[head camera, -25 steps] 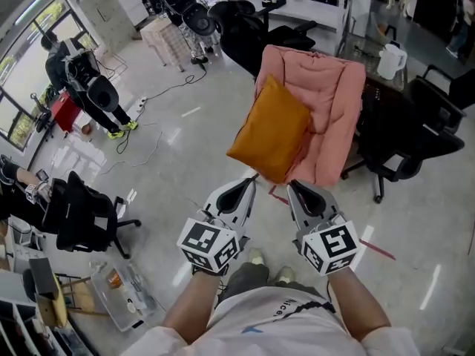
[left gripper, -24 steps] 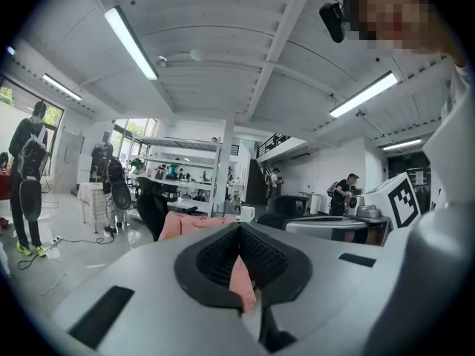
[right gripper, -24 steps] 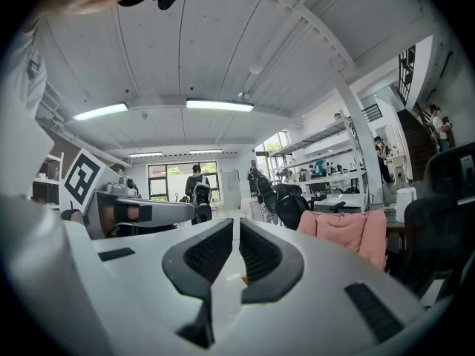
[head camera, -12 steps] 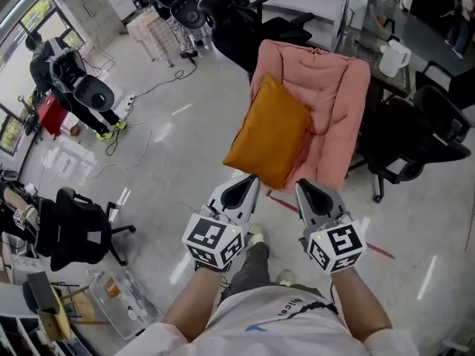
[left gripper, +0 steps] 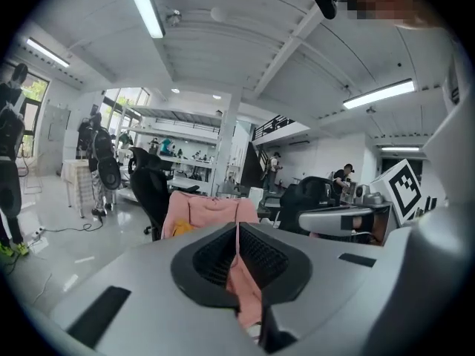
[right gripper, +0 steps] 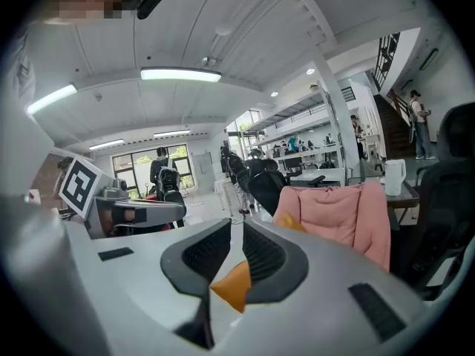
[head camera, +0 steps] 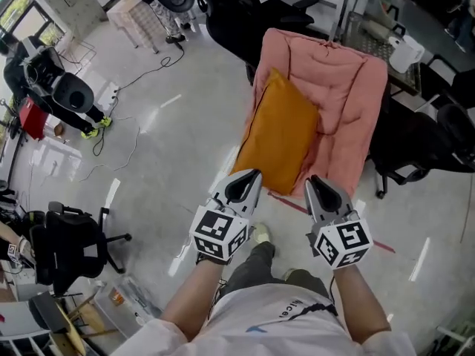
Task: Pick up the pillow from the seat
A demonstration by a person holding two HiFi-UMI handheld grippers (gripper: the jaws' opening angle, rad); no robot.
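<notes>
With your left gripper (head camera: 249, 180) and right gripper (head camera: 315, 185) both pinched together and empty, short of the seat's front edge, you could nudge the plump orange fabric pillow (head camera: 278, 136) off the pink padded chair (head camera: 349, 87) instead of gripping it. The pillow lies along the seat's left edge, soft and smooth.

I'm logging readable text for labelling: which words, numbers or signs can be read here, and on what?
White shirt: short dark print on the chest, too small and creased to read.
Marker cube on the left gripper, marker cube on the right gripper: black-and-white square patterns, no letters or numbers.
Orange pillow, pink padded seat cushion: no text.
</notes>
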